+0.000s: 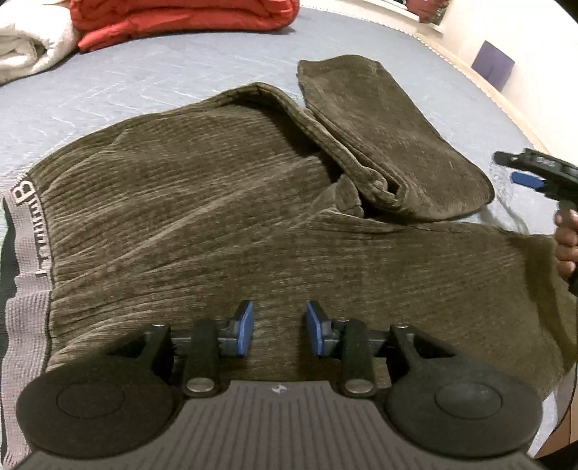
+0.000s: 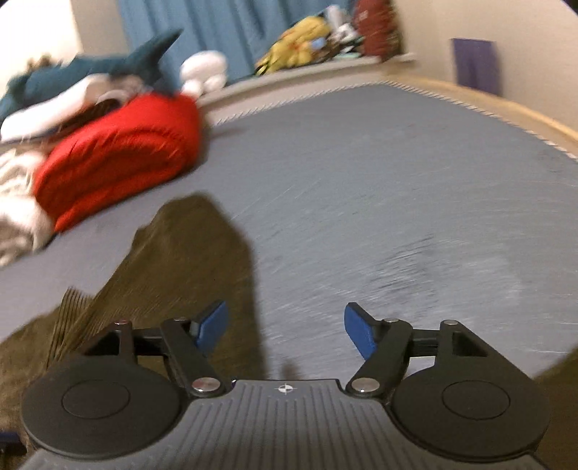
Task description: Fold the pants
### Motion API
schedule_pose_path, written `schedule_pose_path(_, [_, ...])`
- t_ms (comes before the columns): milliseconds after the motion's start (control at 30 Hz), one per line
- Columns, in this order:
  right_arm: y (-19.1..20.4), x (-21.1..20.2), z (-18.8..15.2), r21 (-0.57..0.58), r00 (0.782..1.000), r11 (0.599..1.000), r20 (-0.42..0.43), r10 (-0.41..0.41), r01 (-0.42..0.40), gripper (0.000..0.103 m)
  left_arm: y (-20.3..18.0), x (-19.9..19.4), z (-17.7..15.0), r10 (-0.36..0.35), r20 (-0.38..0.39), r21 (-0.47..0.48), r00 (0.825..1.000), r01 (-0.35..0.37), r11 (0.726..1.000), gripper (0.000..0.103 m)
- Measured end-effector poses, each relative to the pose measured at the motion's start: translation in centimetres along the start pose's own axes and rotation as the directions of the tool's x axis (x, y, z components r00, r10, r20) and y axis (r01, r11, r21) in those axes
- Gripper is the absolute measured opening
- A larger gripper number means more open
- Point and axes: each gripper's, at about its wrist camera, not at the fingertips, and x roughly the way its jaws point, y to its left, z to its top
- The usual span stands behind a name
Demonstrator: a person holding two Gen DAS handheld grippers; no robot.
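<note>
Dark olive ribbed pants (image 1: 202, 217) lie on a grey-blue bed (image 1: 151, 90), with a grey lettered waistband (image 1: 25, 231) at the left. One leg end (image 1: 390, 144) is folded back over the far right part. My left gripper (image 1: 278, 325) is open and empty just above the near part of the pants. My right gripper (image 2: 285, 325) is open and empty, over the bed beside the pants' leg (image 2: 188, 260). It also shows at the right edge of the left wrist view (image 1: 534, 173), held by a hand. The right wrist view is blurred.
A folded red blanket (image 1: 180, 18) and a white towel (image 1: 29, 47) lie at the far left of the bed. In the right wrist view the red blanket (image 2: 115, 152), plush toys (image 2: 108, 68) and a cluttered sill (image 2: 325, 39) stand beyond. A wooden bed edge (image 2: 505, 112) runs at the right.
</note>
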Motion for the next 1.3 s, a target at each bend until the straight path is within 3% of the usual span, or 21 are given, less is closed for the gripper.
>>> schedule_pose_path(200, [2.3,3.0,-1.2,0.040,0.998,0.999,-0.067,0.003,-0.001,0.073,0.3,-0.8,0.4,-0.006,0.009,-0.008,1.000,0.006,1.000,0.036])
schedule_pose_path(233, [2.6,3.7,-1.4,0.034,0.997,0.999,-0.079,0.015,-0.013,0.067,0.4,-1.0,0.4,-0.008,0.013,-0.009,1.000,0.008,1.000,0.036])
schedule_pose_path(267, [2.9,4.3,-1.7,0.023,0.995,0.999,-0.091,0.039,-0.037,0.044,0.5,-1.1,0.5,-0.008,0.016,-0.011,1.000,0.008,1.000,0.036])
schedule_pose_path(333, [3.8,4.0,-1.8,-0.028,0.995,0.999,-0.092,0.032,-0.035,0.014,0.8,-1.4,0.6,-0.007,0.023,-0.018,1.000,0.007,1.000,0.036])
schedule_pose_path(367, [4.2,3.4,-1.6,-0.057,0.997,0.998,-0.072,0.030,-0.034,0.014,0.8,-1.4,0.7,-0.006,0.026,-0.022,1.000,0.006,1.000,0.036])
schedule_pose_path(500, [4.5,-0.4,-0.4,-0.122,0.986,0.979,-0.015,0.165,-0.166,0.012,1.3,-1.7,1.0,-0.002,0.051,-0.044,0.999,0.004,0.999,0.036])
schedule_pose_path(533, [4.6,-1.9,-0.1,-0.158,0.974,0.962,-0.003,0.226,-0.223,0.012,1.4,-1.7,1.1,-0.004,0.058,-0.050,0.998,0.007,0.999,0.036])
schedule_pose_path(600, [4.7,-5.0,0.0,-0.237,0.930,0.903,-0.012,0.366,-0.358,0.012,1.5,-1.7,1.3,-0.009,0.069,-0.059,0.998,0.013,0.998,0.036])
schedule_pose_path(667, [4.5,-7.8,-0.6,-0.303,0.852,0.800,-0.095,0.515,-0.518,0.011,1.6,-1.6,1.6,-0.013,0.077,-0.064,0.997,0.018,0.998,0.036])
schedule_pose_path(733, [3.9,-9.1,-2.0,-0.290,0.762,0.705,-0.238,0.602,-0.647,0.011,1.3,-1.4,2.0,-0.017,0.078,-0.063,0.997,0.022,0.998,0.036])
schedule_pose_path(767, [3.5,-9.1,-2.9,-0.268,0.731,0.681,-0.301,0.613,-0.681,0.010,1.1,-1.2,2.2,-0.019,0.077,-0.062,0.997,0.024,0.998,0.036])
schedule_pose_path(800, [3.1,-9.0,-3.6,-0.262,0.724,0.679,-0.335,0.602,-0.686,0.010,0.9,-1.0,2.3,-0.020,0.076,-0.061,0.997,0.025,0.998,0.036])
schedule_pose_path(867, [2.2,-8.5,-4.3,-0.252,0.758,0.722,-0.335,0.560,-0.644,0.013,0.4,-0.7,2.5,-0.023,0.072,-0.057,0.997,0.028,0.998,0.036])
schedule_pose_path(900, [1.4,-8.1,-4.2,-0.212,0.764,0.743,-0.318,0.562,-0.635,0.015,0.0,-0.6,2.6,-0.026,0.071,-0.053,0.997,0.030,0.998,0.036])
schedule_pose_path(933, [0.5,-7.6,-3.7,-0.155,0.769,0.763,-0.281,0.574,-0.627,0.025,-0.3,-0.5,2.6,-0.029,0.069,-0.048,0.997,0.032,0.998,0.036])
schedule_pose_path(967, [-0.5,-7.2,-3.1,-0.091,0.786,0.791,-0.226,0.575,-0.605,0.049,-0.6,-0.4,2.7,-0.031,0.068,-0.044,0.997,0.034,0.998,0.036])
schedule_pose_path(1033, [-2.3,-6.1,-2.3,0.038,0.822,0.831,-0.128,0.555,-0.555,0.067,-1.1,-0.3,2.7,-0.032,0.068,-0.035,0.997,0.035,0.999,0.036])
schedule_pose_path(1167, [-4.6,-1.3,-1.9,0.313,0.901,0.868,-0.075,0.428,-0.386,0.067,-1.3,0.0,2.7,-0.024,0.065,-0.038,0.998,0.027,0.999,0.036])
schedule_pose_path(1300, [-5.3,3.3,-2.8,0.466,0.935,0.846,-0.098,0.340,-0.259,0.066,-1.1,0.1,2.7,-0.021,0.058,-0.047,0.998,0.024,0.999,0.036])
